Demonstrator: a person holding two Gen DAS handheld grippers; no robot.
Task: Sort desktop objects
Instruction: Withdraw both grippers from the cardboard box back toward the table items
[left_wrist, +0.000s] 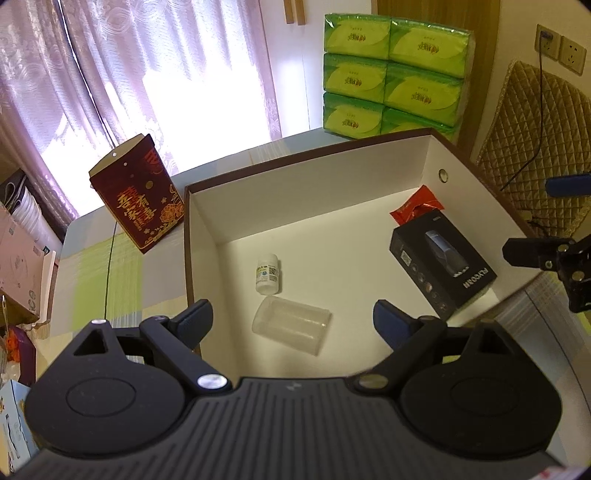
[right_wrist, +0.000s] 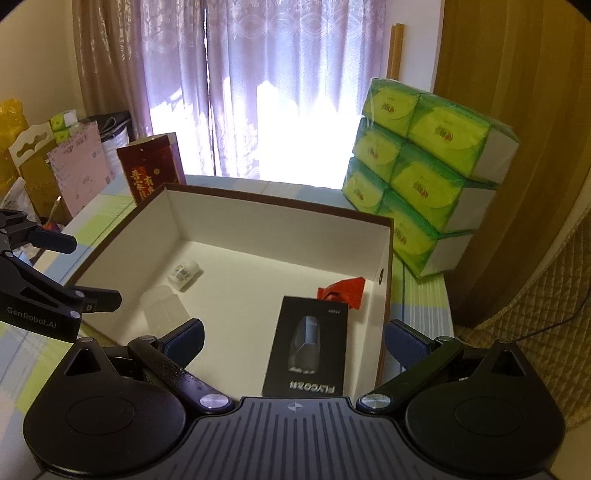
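- The big white-lined cardboard box (left_wrist: 207, 225) with its brown rim held everything sorted.
- The black rectangular carton (right_wrist: 308, 347) lay by the box's right wall, long axis toward my released, empty right claw (right_wrist: 293, 341).
- The clear plastic cup (left_wrist: 290, 326) lay sideways below my released left claw (left_wrist: 291, 323).

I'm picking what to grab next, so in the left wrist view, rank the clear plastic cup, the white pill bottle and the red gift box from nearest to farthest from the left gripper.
Measured from the left gripper, which is open and empty:
1. Clear plastic cup, lying on its side in the storage box, between the fingers.
2. White pill bottle, just beyond the cup.
3. Red gift box, standing outside, far left.
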